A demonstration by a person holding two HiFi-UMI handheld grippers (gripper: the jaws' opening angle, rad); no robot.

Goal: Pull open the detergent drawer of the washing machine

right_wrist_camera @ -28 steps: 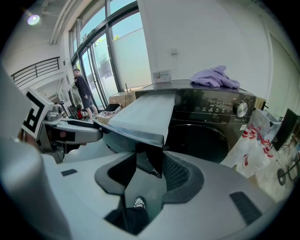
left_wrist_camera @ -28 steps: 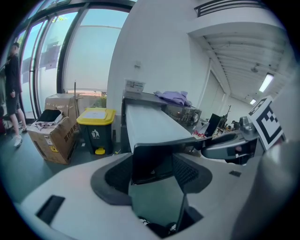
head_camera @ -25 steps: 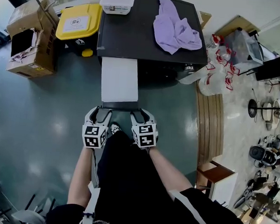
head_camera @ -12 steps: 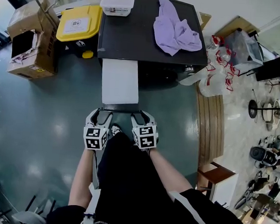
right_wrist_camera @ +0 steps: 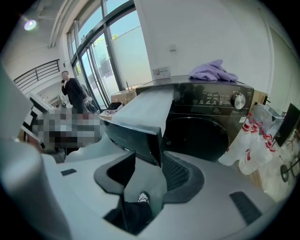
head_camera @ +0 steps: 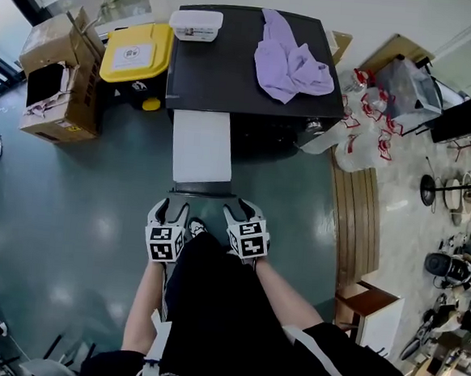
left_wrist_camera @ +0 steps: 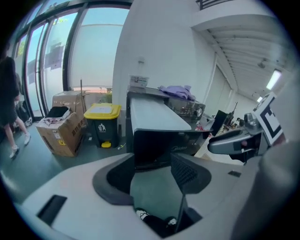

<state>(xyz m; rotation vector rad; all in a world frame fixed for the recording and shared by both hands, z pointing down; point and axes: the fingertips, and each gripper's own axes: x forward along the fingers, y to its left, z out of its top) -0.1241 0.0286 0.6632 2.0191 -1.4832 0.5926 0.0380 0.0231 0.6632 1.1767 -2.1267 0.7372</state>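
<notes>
A person by the window is cut off at left.

Just ahead of the jaws, the detergent drawer is white on top with a black front. Farther ahead, the washing machine is black and the cloth on it lilac.

Detergent drawer before washing machine, bin left

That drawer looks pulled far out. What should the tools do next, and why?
Probably draw both tools back. The drawer already stands far out of the washer. The right tool, jaws just opening, straddles its front corner without pinching; the left tool, jaws just closing, stands wide with nothing gripped.
</notes>
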